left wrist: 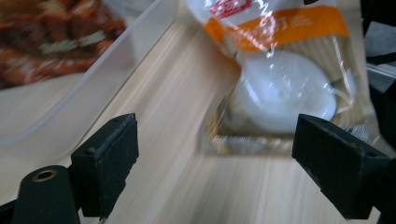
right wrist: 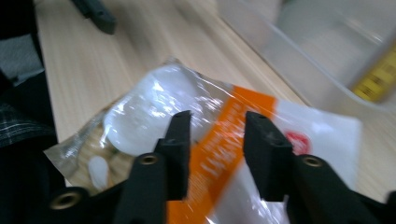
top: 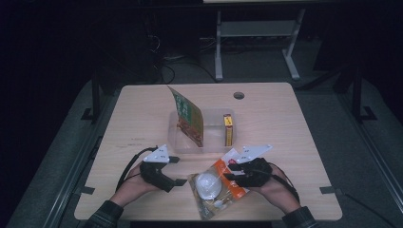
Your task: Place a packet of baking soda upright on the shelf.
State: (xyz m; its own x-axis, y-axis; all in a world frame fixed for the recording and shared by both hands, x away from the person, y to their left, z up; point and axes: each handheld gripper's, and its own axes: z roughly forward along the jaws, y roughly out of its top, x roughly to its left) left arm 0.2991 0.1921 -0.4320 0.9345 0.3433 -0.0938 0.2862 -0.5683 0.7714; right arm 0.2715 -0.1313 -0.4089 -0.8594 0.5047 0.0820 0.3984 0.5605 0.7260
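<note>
A clear snack bag [top: 211, 187] with an orange band and a white round piece inside lies flat on the wooden table [top: 142, 118], near its front edge. My right gripper [top: 230, 171] hovers over the bag's right end. In the right gripper view its jaws [right wrist: 217, 119] stand partly apart over the orange band of the bag [right wrist: 140, 107], and the pads do not pinch the film. My left gripper [top: 177, 171] is left of the bag, wide open with nothing between its jaws. In the left gripper view [left wrist: 215, 135] the bag [left wrist: 280, 88] lies just ahead.
A clear plastic container [top: 190, 149] stands mid-table behind the bag. It holds an upright green and red pouch [top: 187, 116] and a yellow box [top: 228, 129]. A round cable hole [top: 239, 95] is near the table's far edge. Table legs and cables stand on the dark floor beyond.
</note>
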